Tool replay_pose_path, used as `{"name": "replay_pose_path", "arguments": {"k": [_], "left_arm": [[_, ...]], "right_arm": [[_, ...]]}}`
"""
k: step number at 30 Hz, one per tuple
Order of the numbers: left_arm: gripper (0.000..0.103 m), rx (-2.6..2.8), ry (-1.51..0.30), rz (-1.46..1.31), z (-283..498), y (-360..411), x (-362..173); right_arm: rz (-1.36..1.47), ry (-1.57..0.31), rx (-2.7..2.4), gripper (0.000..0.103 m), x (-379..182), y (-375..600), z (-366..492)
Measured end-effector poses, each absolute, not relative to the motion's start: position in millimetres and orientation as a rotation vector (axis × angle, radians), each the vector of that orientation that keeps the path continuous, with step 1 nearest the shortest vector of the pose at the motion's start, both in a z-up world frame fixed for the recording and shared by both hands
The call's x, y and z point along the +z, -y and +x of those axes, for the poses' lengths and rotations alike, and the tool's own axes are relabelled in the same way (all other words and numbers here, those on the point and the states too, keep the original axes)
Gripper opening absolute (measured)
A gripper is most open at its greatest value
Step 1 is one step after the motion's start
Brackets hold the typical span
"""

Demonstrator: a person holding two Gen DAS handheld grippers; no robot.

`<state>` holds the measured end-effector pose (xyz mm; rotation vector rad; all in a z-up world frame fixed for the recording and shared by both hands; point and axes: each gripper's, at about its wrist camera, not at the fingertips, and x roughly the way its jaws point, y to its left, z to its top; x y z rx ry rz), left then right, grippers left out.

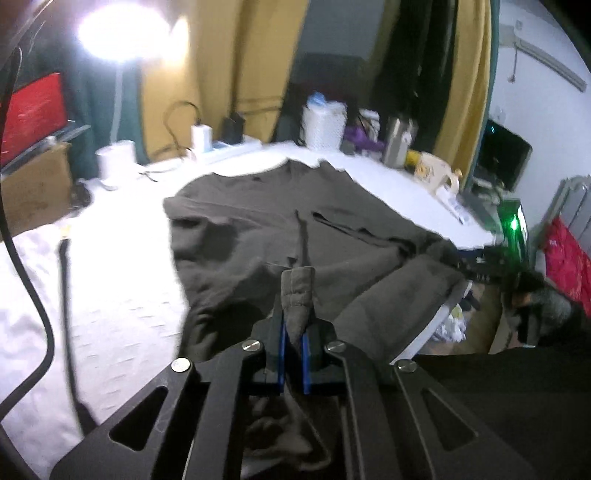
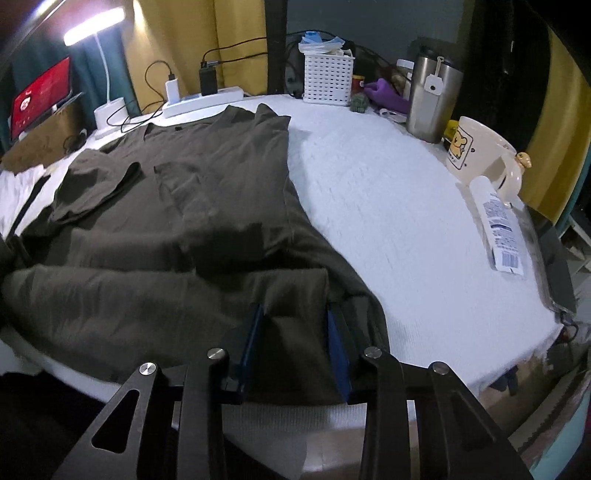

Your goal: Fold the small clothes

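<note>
A white basket holding blue items, a steel tumbler and a mug stand beyond the olive shirt on the worktop. The left hand-held gripper pinches a shirt fold tight. The right hand-held gripper stands narrow, hem bunched between its pads.

Both my cams ride the grippers, angled down along the fingers, close over the near table edge. Left wrist view faces across the white table toward the yellow curtains, blurred. Right wrist view sits further right, same heading. Shared: dark shirt, desk lamp, white basket, steel tumbler, cartoon mug.
</note>
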<state>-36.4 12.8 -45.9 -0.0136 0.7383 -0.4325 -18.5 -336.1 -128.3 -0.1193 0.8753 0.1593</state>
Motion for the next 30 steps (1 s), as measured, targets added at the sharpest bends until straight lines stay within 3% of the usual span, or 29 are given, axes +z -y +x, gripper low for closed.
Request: {"name": "replay_pose_path", "arguments": {"k": [9, 11, 12, 13, 18, 23, 25, 27, 29, 30], "left_arm": [[0.004, -0.318, -0.704, -0.080, -58, -71, -35], [0.004, -0.305, -0.692, -0.093, -63, -81, -32], [0.004, -0.303, -0.685, -0.103, -64, -85, -29], [0.004, -0.300, -0.676, -0.108, -66, -88, -27], [0.004, -0.341, -0.620, -0.140, -70, -91, -13], [0.004, -0.346, -0.597, -0.126, -75, -91, -8], [0.004, -0.350, -0.565, -0.123, -79, -93, -5], [0.004, -0.345, -0.542, -0.126, -80, -97, -2], [0.004, -0.331, -0.525, -0.141, -77, -100, 0], [0.004, -0.323, -0.518, -0.141, -75, -98, 0]], "right_arm": [[-0.163, -0.872, 0.173, 0.039, -128, 341, -38], [-0.150, -0.864, 0.164, 0.059, -123, 344, -37], [-0.138, -0.841, 0.158, 0.080, -117, 347, -35], [-0.129, -0.818, 0.160, 0.091, -112, 349, -33], [-0.065, -0.737, 0.217, 0.091, -91, 345, -4], [-0.054, -0.842, 0.280, 0.088, -112, 330, 17], [-0.111, -0.890, 0.286, 0.073, -127, 323, 10], [-0.126, -0.869, 0.283, 0.070, -132, 324, -5], [-0.117, -0.870, 0.289, 0.059, -132, 326, -15], [-0.114, -0.865, 0.295, 0.047, -132, 327, -23]]}}
